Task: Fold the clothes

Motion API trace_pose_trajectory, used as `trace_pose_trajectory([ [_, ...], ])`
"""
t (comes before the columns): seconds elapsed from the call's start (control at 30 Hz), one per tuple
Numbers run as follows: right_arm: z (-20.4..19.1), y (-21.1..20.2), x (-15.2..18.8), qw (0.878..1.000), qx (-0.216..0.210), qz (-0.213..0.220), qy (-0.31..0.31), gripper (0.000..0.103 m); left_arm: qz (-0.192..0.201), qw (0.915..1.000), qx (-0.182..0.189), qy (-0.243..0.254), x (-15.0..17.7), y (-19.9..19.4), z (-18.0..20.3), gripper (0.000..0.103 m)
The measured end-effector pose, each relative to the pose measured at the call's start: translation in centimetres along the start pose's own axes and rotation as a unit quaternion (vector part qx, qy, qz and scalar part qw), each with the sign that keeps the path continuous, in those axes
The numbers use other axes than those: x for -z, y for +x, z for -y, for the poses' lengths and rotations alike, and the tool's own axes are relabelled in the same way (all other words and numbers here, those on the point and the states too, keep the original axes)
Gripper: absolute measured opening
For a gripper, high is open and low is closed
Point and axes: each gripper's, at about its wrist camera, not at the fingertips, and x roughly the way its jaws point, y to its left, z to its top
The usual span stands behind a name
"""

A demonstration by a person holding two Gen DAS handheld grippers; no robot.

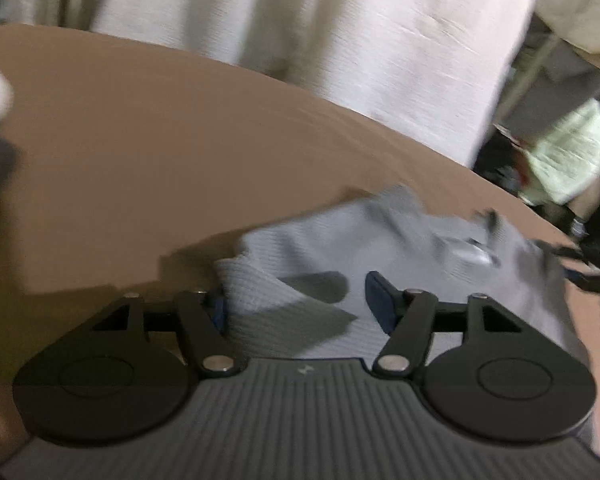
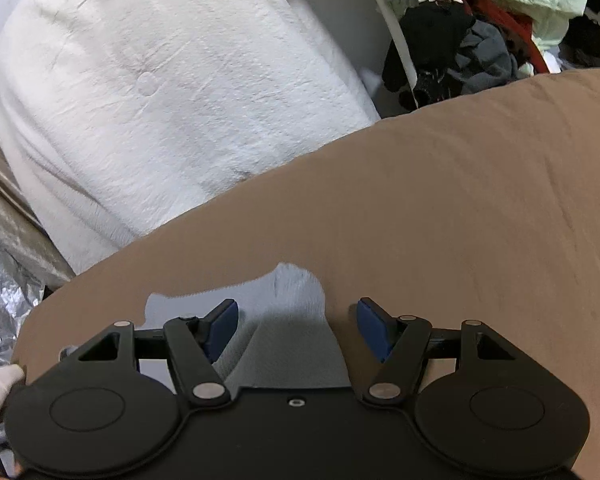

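Left gripper [image 1: 300,304]: black two-finger tool with blue pads, jaws spread wide and clasping nothing. It hangs low over the garment, which passes between and beneath the fingers.

Garment: one light grey ribbed knit piece [image 1: 340,240], small and rumpled, lying on the brown cloth-covered surface [image 1: 140,160]. In the left view it reaches from under the left-hand pad toward the right edge of the surface, with a pale tag or label near its far end; blur hides finer detail. What sort of garment it is cannot be told.

Right gripper [image 2: 296,322]: the same black tool with blue pads, jaws likewise released and empty. An edge of the grey knit [image 2: 296,292] lies between the fingers, close to the near rim of the brown surface.

Step in hand: judging from both tools open over the cloth, this looks like the positioning before a grasp, with no fold yet made.

Next move: each tool probably needs to drop onto an edge or corner and pinch a single layer, so the piece can be spread flat or carried over itself.

Counts: two grippers, one grey garment on the surface.

Surroundings: one large white fleecy bundle [image 2: 160,92] behind the surface; one heap of mixed clothes [image 2: 480,32], black, red, grey and pale green, at far right.
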Motion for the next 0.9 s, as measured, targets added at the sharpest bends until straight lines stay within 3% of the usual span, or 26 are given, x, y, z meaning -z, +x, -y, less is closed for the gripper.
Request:
trace_pose_trajectory([
  [0.13,0.0,2.7,-0.5,0.999,0.018,-0.038,0.004,0.07,0.079,0.9884,-0.091,0.093,0.1,-1.2,4.1,0.006],
  [0.17,-0.2,3.3,-0.5,0.998,0.032,-0.05,-0.003,0.057,0.092,0.9865,-0.097,0.094,-0.2,-1.5,4.4,0.006],
  [0.2,-0.7,3.3,-0.6,0.998,0.043,-0.037,-0.024,0.023,0.103,0.9847,-0.104,0.095,-0.7,-1.7,4.5,0.006],
  [0.23,-1.5,3.4,-0.8,0.997,0.041,-0.035,-0.049,0.008,0.112,0.9823,-0.113,0.099,-1.1,-1.9,4.7,0.006],
  [0.27,-2.2,3.4,-0.9,0.996,0.04,-0.031,-0.075,0.008,0.12,0.9799,-0.121,0.104,-1.4,-2.0,4.6,0.005],
  [0.33,-4.0,2.2,-0.8,0.988,0.054,0.023,-0.14,0.006,0.134,0.9792,-0.12,0.093,-2.0,-2.7,3.8,0.005],
  [0.47,-5.5,-0.3,-0.8,0.976,0.045,0.119,-0.179,0.006,0.167,0.9759,-0.122,0.07,-1.9,-4.0,2.3,0.005],
  [0.57,-5.9,1.1,-0.6,0.974,0.074,0.085,-0.196,0.007,0.128,0.9782,-0.155,0.055,-1.3,-2.2,1.5,0.007],
  [0.63,-6.2,2.2,-0.2,0.971,0.106,0.062,-0.205,0.019,0.093,0.9798,-0.172,0.042,-1.3,-0.8,1.0,0.014],
  [0.7,-6.5,2.6,0.1,0.968,0.125,0.054,-0.212,0.045,0.056,0.9803,-0.187,0.028,-1.4,0.5,0.4,0.019],
  [0.73,-6.3,2.0,0.2,0.97,0.116,0.06,-0.206,0.05,0.051,0.9809,-0.187,0.016,-1.5,0.4,0.2,0.023],
  [0.77,-6.2,1.4,0.3,0.972,0.108,0.066,-0.199,0.058,0.057,0.982,-0.18,0.0,-1.6,-0.4,0.1,0.043],
  [0.8,-6.0,0.8,0.4,0.974,0.1,0.073,-0.191,0.059,0.063,0.983,-0.172,-0.009,-1.5,-1.5,0.2,0.062],
  [0.9,-4.1,-1.5,0.8,0.99,0.058,0.078,-0.104,0.059,0.082,0.9855,-0.148,-0.016,-0.5,-5.5,1.0,0.064],
])
